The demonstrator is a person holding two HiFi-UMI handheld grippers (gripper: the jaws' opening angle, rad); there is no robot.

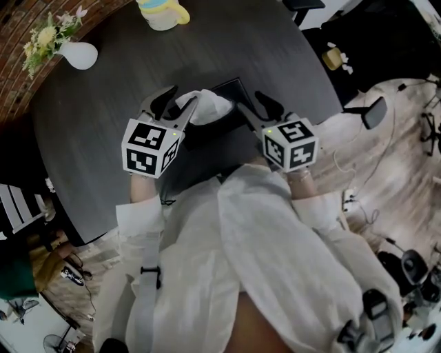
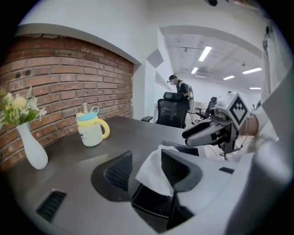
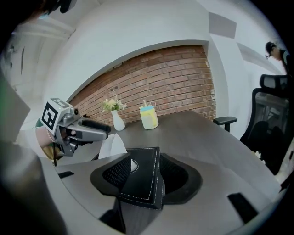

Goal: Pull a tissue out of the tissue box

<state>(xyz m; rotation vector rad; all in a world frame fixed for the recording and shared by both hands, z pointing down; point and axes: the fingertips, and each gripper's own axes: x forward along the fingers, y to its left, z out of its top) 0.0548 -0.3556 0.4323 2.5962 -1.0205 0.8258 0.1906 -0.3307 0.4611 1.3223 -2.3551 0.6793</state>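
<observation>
Tissue [image 1: 207, 105] stands up white from the black tissue box [image 1: 231, 89] near the middle of the dark round desk [image 1: 103, 117]. In the head view the left hand-held gripper [image 1: 180, 103] sits at the box's 9 o'clock and the right hand-held gripper [image 1: 253, 103] at its 3 o'clock. That view does not settle what lies between the jaws. The left gripper view does: its jaws are spread, with the tissue rising between them close to the right-hand jaw, not pinched. The right gripper view shows its jaws spread too, straddling a stitched corner of the box, the tissue beyond at 11 o'clock. Only the head view shows the person's pale sleeves. A yellow cup [image 1: 162, 12] stands at the desk's 12 o'clock and a white vase [image 1: 79, 54] of flowers at 10 o'clock. Only the left gripper view shows an office chair [image 2: 173, 112] and a distant person [image 2: 180, 88].
</observation>
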